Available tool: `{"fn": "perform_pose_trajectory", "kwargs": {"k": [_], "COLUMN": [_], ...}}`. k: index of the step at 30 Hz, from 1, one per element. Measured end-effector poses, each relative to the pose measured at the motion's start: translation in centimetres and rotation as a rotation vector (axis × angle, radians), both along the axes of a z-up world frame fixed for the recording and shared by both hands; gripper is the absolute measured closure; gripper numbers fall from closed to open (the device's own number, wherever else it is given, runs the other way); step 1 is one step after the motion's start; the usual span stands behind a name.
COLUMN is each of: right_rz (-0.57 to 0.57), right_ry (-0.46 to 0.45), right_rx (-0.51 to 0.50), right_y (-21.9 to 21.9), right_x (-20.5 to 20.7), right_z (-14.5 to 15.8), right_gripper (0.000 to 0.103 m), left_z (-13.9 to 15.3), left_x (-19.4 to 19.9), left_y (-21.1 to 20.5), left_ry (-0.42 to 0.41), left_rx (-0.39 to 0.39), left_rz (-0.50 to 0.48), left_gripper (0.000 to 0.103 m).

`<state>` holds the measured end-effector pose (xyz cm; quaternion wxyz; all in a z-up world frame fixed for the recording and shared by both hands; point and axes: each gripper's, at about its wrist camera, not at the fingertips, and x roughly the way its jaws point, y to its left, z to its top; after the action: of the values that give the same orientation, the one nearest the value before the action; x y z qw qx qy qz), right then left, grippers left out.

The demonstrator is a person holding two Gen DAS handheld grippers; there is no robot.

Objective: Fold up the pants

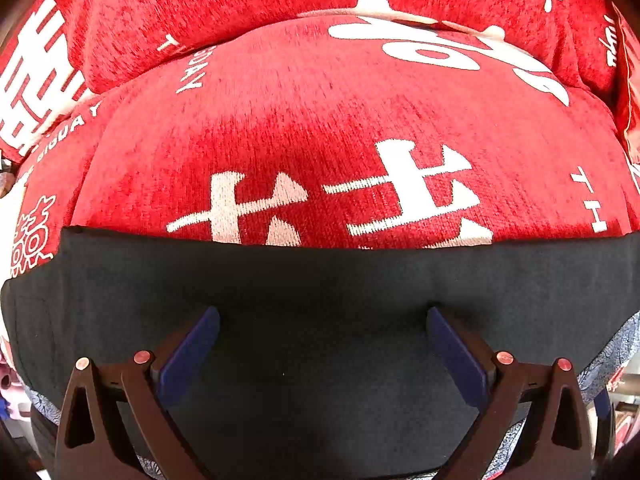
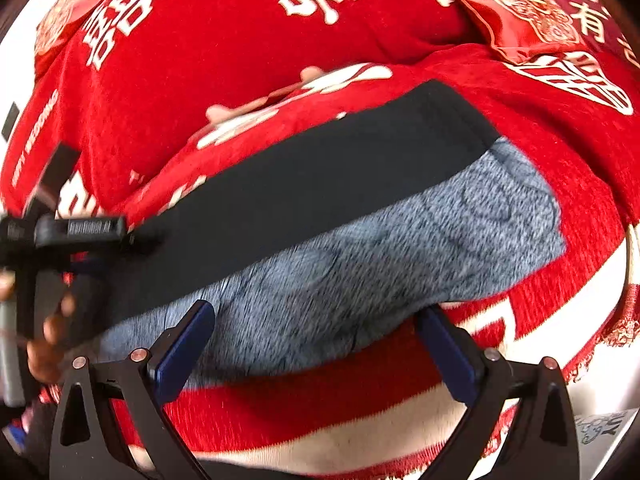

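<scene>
At the bottom of the left wrist view, the left gripper (image 1: 323,320) hangs with jaws spread wide over the black pants (image 1: 320,280). The right gripper (image 2: 316,320) is likewise released above the blue-grey patterned cloth (image 2: 380,248). The red cover (image 1: 320,120) fills the upper frame behind.

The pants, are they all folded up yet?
Partly, it seems. The pants lie as a long band on the red cover, black layer over grey patterned fabric, so one fold looks done. Both the left gripper and right gripper are open, holding nothing. Folding it shorter probably remains.
</scene>
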<state>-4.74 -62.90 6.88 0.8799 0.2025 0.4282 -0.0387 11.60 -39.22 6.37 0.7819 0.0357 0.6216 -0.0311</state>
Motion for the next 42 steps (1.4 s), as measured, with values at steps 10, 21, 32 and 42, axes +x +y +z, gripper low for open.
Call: {"fn": "perform_pose_trajectory", "kwargs": {"k": [10,21,32,42], "right_rz": [-0.048,0.252,0.516,0.626], "right_ry": [-0.040,0.092,-0.041,0.167], "right_rx": [-0.043,-0.328,-0.525,-0.553], "right_y": [-1.8,5.4,22.5,29.0], "right_x": [2.9,6.2,4.4,4.7], "right_z": [0.7,10.0,12.7,3.0], "right_gripper": [0.025,0.085,0.087,0.087], "left_z": [-0.3,0.5,2.8,1.1], "left_x": [0.4,0.0,-2.3,-4.2], "left_y": [0.3,1.9,17.0,26.8], "left_ry": [0.014,0.047,0.047,0.105], "left_rx": [0.001,-0.021,-0.211,-0.336], "left_rz": [-0.011,-0.061,0.075,0.266], "left_gripper": [0.000,0.000,0.000,0.000]}}
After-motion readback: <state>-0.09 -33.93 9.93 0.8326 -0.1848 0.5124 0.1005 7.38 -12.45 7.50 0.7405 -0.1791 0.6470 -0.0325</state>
